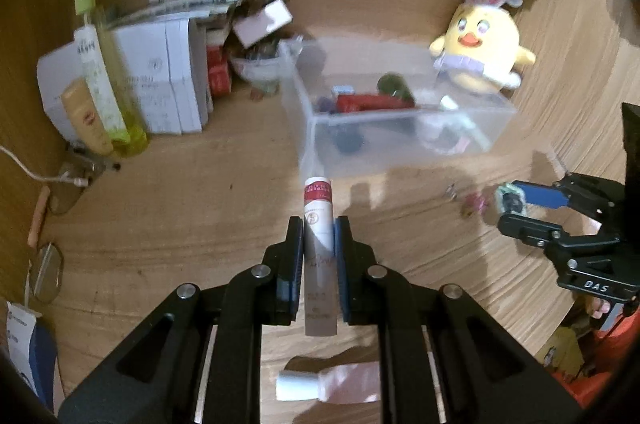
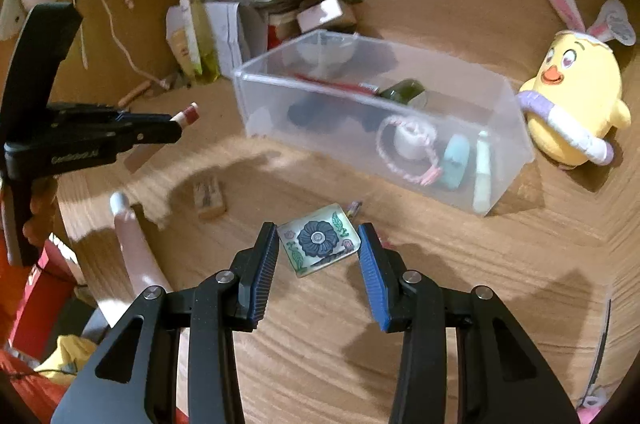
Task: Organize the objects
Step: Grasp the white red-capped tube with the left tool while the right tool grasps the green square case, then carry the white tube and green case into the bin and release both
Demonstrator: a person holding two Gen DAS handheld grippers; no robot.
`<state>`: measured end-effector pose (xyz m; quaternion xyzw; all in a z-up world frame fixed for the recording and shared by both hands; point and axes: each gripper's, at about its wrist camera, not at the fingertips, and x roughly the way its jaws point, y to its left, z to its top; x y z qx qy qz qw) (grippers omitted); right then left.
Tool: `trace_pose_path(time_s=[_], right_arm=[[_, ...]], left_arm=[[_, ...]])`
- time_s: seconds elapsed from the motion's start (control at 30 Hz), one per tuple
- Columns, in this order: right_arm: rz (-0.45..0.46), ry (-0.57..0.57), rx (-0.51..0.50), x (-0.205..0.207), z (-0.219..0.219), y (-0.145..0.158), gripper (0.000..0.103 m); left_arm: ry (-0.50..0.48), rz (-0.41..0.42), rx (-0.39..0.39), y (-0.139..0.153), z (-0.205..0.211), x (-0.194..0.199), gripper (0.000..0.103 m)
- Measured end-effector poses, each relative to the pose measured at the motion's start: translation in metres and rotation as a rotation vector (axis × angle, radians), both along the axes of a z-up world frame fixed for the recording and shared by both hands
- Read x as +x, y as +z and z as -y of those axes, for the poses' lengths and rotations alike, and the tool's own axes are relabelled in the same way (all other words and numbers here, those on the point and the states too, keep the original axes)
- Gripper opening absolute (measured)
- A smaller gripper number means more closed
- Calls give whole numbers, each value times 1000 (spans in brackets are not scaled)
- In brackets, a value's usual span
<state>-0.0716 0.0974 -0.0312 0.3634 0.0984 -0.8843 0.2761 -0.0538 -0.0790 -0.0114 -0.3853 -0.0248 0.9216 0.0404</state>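
Writing is readable in only a few places: "DAS" in white on the black body of the right gripper (image 1: 508, 212) at the right edge of the left wrist view, and "GenRobot.AI", a little blurred, on the side of the left gripper (image 2: 182, 117) at the left edge of the right wrist view. The slim tube (image 1: 319, 224) is carrying a red and white label, but its small print is too blurred to read.

The wooden bench (image 2: 320, 324) is filling both views, with orange, pink and green paper notes on the wooden wall at the top. A clear plastic bin (image 2: 256, 79) is standing in the middle with small items inside, and a yellow chick plush (image 2: 576, 91) with rabbit ears is sitting beside it at the right.

The left gripper's jaws are pinching the slim tube at the centre of the left wrist view, and it is pointing toward the bin. The right gripper's jaws are holding a glossy rectangular tile (image 2: 318, 240) with a dark blue flower by its corners, at the centre of the right wrist view. A pink tube (image 1: 332, 380) with a white cap is lying on the bench at the bottom.
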Motion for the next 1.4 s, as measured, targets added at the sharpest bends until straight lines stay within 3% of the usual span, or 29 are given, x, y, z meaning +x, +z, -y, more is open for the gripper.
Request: trace_pose_path(time_s=[0.37,0.77,1.03,1.4], right_arm=[[-65,-60,-62,-12,-17,28,37],[-124,-124,-124,-34,-37,51,37],[-137,-183,-160,-56,-53,62,37],[-144,-195,-150,-86,-45,70,37]], left_arm=[[-26,-104,26,28,-18,-7,15],[-19,-169,108,48,-17,-23,15],[26,-208,89,58,-14,-38,15],[26,-184,94,57,-15,-69,15]])
